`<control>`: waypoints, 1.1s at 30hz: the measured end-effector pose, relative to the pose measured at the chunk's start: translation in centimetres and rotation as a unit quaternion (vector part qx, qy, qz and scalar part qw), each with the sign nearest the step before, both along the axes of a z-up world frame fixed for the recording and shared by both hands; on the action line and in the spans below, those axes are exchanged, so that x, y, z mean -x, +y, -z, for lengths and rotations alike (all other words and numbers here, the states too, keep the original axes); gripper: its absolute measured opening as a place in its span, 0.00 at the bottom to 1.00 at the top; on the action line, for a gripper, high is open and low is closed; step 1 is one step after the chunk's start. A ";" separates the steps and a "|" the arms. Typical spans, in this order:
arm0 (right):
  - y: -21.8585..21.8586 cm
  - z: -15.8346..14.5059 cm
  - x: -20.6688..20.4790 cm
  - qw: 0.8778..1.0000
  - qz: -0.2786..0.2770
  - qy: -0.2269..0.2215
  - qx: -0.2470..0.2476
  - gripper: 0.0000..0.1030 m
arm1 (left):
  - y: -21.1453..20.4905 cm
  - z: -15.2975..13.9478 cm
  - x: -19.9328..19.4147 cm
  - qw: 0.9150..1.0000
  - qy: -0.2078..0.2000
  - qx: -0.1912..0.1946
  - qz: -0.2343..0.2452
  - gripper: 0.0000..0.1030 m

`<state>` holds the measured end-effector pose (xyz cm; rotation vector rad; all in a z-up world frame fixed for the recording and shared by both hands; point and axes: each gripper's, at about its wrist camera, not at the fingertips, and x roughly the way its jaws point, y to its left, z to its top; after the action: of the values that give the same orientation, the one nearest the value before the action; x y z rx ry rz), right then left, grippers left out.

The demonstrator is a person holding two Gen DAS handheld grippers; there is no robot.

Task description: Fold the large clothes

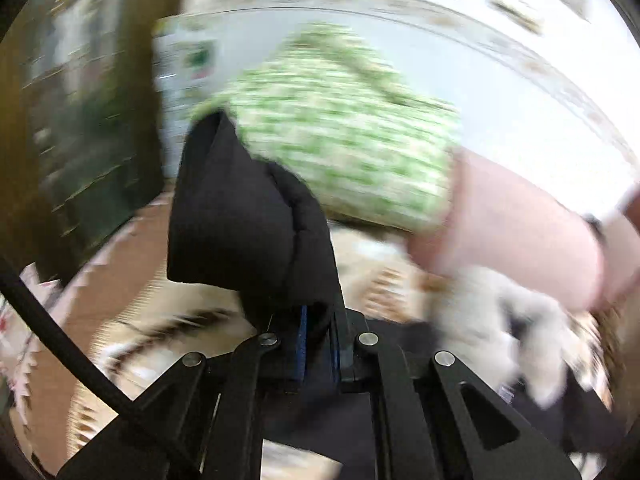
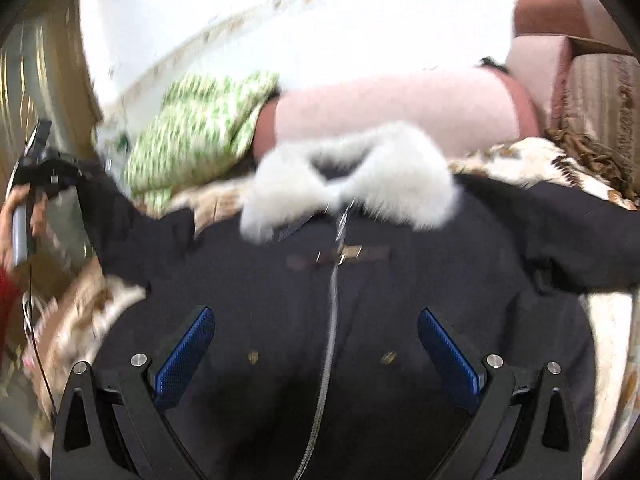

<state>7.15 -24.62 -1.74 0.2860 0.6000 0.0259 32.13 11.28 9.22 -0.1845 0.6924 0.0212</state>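
A large dark navy coat (image 2: 340,304) with a white fur collar (image 2: 348,176) and a front zipper lies face up on a patterned bedspread (image 2: 540,168). In the right wrist view my right gripper (image 2: 316,356) hovers open above the coat's chest, blue pads (image 2: 186,356) wide apart. At that view's left edge a hand holds my left gripper (image 2: 68,176), shut on the end of the coat's sleeve and lifting it. In the left wrist view the left gripper (image 1: 318,340) pinches that black sleeve cuff (image 1: 248,224), which stands up in front of the lens.
A green-and-white checked pillow (image 1: 340,132) and a pink bolster (image 1: 512,220) lie at the head of the bed against a white wall. A dark wooden cabinet (image 1: 80,120) stands to the left. Brown cushions (image 2: 600,92) sit at the right.
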 end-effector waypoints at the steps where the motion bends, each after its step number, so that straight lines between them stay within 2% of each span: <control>1: -1.0 -0.6 0.3 1.000 0.017 -0.011 -0.003 1.00 | -2.2 0.2 0.5 1.000 0.001 0.003 0.023 0.09; 5: -4.3 -1.5 0.9 0.997 0.073 -0.029 -0.017 1.00 | -12.4 3.6 1.6 0.991 0.036 0.037 0.125 0.09; 8: -6.4 -1.6 0.7 0.995 0.093 -0.026 -0.029 1.00 | -18.4 7.5 2.1 0.980 0.077 0.043 0.177 0.10; 9: -6.9 -1.5 0.5 0.995 0.097 -0.023 -0.030 1.00 | -19.4 8.6 2.3 0.977 0.092 0.045 0.187 0.13; 10: -7.1 -1.5 0.2 0.994 0.099 -0.022 -0.031 1.00 | -20.6 9.8 2.5 0.972 0.112 0.051 0.200 0.22; 11: -7.5 -1.4 0.0 0.995 0.097 -0.019 -0.032 1.00 | -21.6 11.1 3.0 0.964 0.135 0.065 0.220 0.36; 12: -7.7 -1.3 -0.4 0.995 0.092 -0.015 -0.035 1.00 | -21.9 11.7 3.4 0.961 0.141 0.076 0.227 0.44; 13: -7.9 -1.2 -0.6 0.995 0.087 -0.011 -0.039 1.00 | -21.9 12.1 4.2 0.960 0.139 0.085 0.227 0.56; 14: -8.0 -0.9 -1.1 0.996 0.080 -0.006 -0.046 1.00 | -21.5 12.2 5.2 0.961 0.136 0.091 0.224 0.65; 17: -8.4 0.3 -2.3 0.995 0.064 0.017 -0.073 1.00 | -19.1 11.7 8.4 0.964 0.113 0.103 0.217 0.75; 20: -8.7 1.6 -2.9 0.993 0.050 0.037 -0.102 1.00 | -15.7 11.0 12.1 0.981 0.074 0.054 0.172 0.75; 23: -8.6 2.7 -3.8 0.990 0.040 0.053 -0.128 1.00 | -11.7 10.8 13.6 0.995 0.026 -0.020 0.091 0.76; 26: -8.9 3.6 -6.6 0.980 0.043 0.076 -0.181 1.00 | -8.7 10.8 13.4 0.998 -0.004 -0.051 0.034 0.76; 28: -8.7 4.4 -9.6 0.972 0.025 0.097 -0.212 0.99 | -7.6 10.6 12.8 0.998 -0.009 -0.055 0.019 0.76; 30: -8.1 5.5 -12.4 0.962 0.012 0.136 -0.236 0.86 | -6.0 10.4 12.7 0.999 -0.020 -0.036 0.011 0.76; 31: -7.7 6.3 -13.6 0.951 0.016 0.168 -0.258 0.71 | -5.5 10.4 12.5 0.999 -0.020 -0.031 0.001 0.76; 33: -7.3 7.0 -13.1 0.938 0.047 0.183 -0.291 0.67 | -4.6 10.4 12.3 1.000 -0.012 -0.019 -0.006 0.76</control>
<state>20.27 -31.87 -8.70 0.9103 0.9438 0.0602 19.88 6.71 -1.14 -0.1511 0.6661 0.0431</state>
